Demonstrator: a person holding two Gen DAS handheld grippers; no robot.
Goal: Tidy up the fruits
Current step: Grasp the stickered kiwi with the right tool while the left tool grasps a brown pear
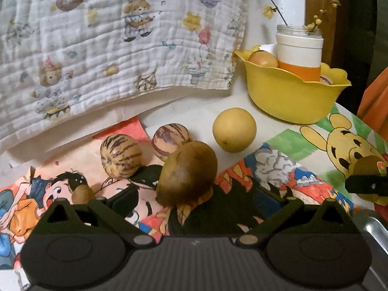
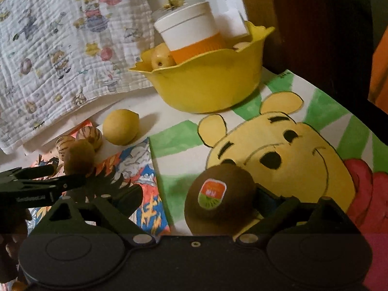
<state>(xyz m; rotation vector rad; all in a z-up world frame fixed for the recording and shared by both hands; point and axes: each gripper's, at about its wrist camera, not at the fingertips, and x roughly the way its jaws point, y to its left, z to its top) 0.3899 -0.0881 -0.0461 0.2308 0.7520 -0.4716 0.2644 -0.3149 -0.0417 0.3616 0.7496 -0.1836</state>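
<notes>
A brown kiwi (image 1: 186,172) stands on a cartoon picture between the fingers of my left gripper (image 1: 197,195), with a gap on each side; the jaws are open. Behind it lie two striped melons (image 1: 120,156) (image 1: 171,140) and a yellow pear (image 1: 234,129). In the right wrist view a kiwi with a sticker (image 2: 218,198) sits on the bear picture inside my right gripper (image 2: 200,197). Its right finger is close against the fruit and the left finger stands clear, so it is open. The yellow bowl (image 2: 211,89) holds fruit and a white-and-orange cup (image 2: 191,36).
A printed white blanket (image 1: 97,48) covers the back left. Another small kiwi (image 1: 82,194) lies by my left finger. The bowl (image 1: 291,94) stands at the back right, near a dark wooden post. A metal edge (image 1: 373,225) shows at the lower right.
</notes>
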